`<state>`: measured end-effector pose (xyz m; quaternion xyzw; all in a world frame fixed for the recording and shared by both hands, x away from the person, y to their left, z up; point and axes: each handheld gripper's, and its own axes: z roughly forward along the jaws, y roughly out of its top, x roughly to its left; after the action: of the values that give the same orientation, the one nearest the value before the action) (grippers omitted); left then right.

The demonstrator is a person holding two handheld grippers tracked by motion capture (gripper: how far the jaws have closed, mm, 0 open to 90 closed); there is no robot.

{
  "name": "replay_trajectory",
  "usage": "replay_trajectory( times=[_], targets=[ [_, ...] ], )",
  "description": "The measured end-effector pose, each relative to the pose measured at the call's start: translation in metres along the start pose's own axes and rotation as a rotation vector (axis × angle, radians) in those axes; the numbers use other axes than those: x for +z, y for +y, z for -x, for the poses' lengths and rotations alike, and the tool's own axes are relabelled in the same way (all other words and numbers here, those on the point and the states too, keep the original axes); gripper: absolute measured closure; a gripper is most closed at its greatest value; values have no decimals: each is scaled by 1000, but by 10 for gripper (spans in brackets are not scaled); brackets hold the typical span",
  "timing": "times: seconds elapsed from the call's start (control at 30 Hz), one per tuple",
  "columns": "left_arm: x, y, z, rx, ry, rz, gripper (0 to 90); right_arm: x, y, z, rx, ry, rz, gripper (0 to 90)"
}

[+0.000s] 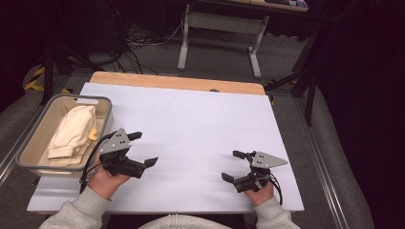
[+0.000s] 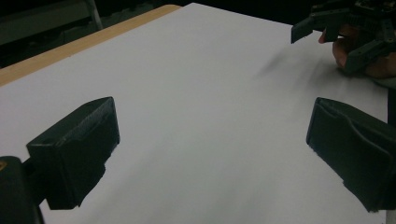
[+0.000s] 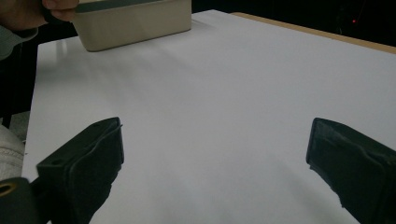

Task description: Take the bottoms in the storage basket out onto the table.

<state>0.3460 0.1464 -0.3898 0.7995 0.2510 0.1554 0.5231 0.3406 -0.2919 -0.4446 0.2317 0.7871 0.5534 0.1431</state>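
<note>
1. Presently: left gripper [image 1: 142, 149] and right gripper [image 1: 234, 165] both spread wide, grasping nothing, over the bare white table [image 1: 191, 124].
2. Cream cloth bundle [image 1: 72, 131] lying inside the grey bin [image 1: 106, 102], just beside left gripper.
3. Risk, judged: catching the bin rim on the reach in, tipping the bin off the table edge.

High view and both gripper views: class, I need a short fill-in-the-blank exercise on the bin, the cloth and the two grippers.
1. The cream cloth lies inside the grey ____ at the table's left edge.
2. The jaws of the left gripper stand ____, with nothing between them.
3. The right gripper hovers over the bare ____ tabletop.
4. The gripper nearer the bin is the ____ one.

Missing words: bin; open; white; left
</note>
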Motion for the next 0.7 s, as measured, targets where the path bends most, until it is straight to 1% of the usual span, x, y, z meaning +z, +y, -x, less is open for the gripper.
replay_trajectory(
  times=[0.1, 0.2, 0.27, 0.33, 0.63, 0.7],
  targets=[
    [-7, 3, -7, -10, 8, -5, 38, 0, 0, 0, 1, -3, -2, 42],
    [-12, 5, -11, -10, 21, -14, 40, 1, 0, 0, 3, -5, -1, 41],
    [-13, 6, -12, -12, 23, -16, 44, 1, 0, 0, 3, -5, -1, 40],
    [-17, 8, -15, -10, 39, -19, 45, 1, 0, 0, 3, -5, -1, 40],
    [-24, 13, -24, -3, 65, -35, 47, 1, 0, 0, 4, -4, 0, 36],
    [-26, 14, -25, -8, 72, -35, 47, 1, 0, 0, 3, -4, 0, 36]
  ],
)
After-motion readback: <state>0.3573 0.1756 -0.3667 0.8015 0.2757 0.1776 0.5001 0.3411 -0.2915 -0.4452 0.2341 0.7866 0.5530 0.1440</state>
